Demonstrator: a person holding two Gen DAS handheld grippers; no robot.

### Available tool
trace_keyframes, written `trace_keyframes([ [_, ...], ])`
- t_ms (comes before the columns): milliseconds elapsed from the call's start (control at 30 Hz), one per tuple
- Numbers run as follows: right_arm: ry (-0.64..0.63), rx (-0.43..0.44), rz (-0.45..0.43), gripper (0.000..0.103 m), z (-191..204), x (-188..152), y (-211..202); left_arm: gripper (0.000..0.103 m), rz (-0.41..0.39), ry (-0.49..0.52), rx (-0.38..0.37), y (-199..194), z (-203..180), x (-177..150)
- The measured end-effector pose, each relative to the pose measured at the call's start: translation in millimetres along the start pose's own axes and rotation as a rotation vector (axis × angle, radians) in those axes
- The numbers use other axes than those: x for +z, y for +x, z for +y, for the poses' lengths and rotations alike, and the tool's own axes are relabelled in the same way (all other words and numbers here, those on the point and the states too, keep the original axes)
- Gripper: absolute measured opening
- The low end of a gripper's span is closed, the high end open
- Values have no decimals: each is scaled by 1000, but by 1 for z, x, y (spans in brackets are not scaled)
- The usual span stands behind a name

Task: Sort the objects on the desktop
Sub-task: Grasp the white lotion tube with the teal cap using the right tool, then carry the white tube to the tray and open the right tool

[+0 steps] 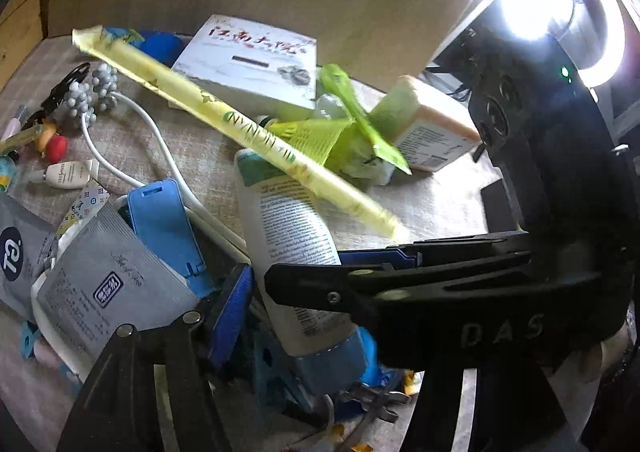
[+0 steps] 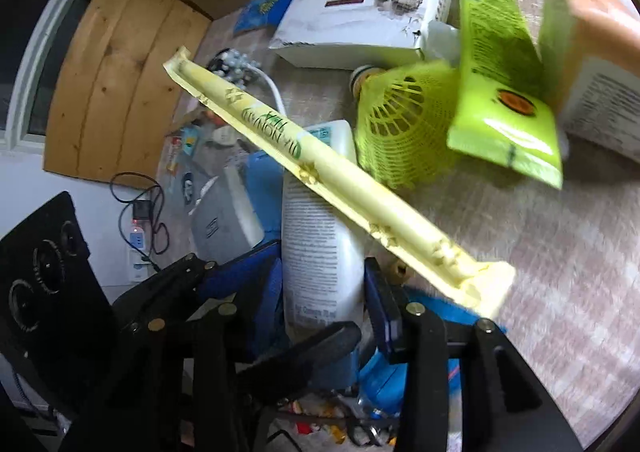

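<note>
My table (image 2: 560, 252) is crowded. A white box (image 2: 360, 3) lies at its far side, with a peach-topped box (image 1: 432, 127) to the right. A white bottle (image 2: 320, 236) lies in the middle, between the spread fingers of my left gripper (image 1: 296, 292); whether the pads touch it, I cannot tell. A green net shuttlecock (image 2: 396, 127) and a green sachet (image 2: 500, 91) sit between the boxes. My right gripper (image 2: 436, 304) pinches the near end of a long yellow tea stick (image 2: 320, 179), which slants above the bottle, its far end raised toward a white cable (image 1: 132, 127).
</note>
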State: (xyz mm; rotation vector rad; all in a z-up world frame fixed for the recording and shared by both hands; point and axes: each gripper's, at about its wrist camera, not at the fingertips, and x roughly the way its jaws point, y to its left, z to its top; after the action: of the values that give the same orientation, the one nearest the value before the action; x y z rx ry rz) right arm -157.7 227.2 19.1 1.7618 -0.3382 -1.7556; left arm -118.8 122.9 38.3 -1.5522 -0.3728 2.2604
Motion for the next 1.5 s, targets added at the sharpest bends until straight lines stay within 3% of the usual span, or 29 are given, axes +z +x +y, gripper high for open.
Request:
trace_keyframes([
  [367, 37, 43, -35, 36, 1, -31, -24, 56, 1, 28, -66, -16, -35, -19],
  [667, 108, 58, -145, 35, -27, -71, -82, 55, -12, 86, -145, -20, -93, -20],
  [1033, 277, 55, -324, 34, -99, -150, -178, 55, 57, 263, -259, -4, -213, -38],
  [1500, 558, 5, -517, 34, -205, -297, -278, 55, 207, 519, -419, 37, -382, -103],
])
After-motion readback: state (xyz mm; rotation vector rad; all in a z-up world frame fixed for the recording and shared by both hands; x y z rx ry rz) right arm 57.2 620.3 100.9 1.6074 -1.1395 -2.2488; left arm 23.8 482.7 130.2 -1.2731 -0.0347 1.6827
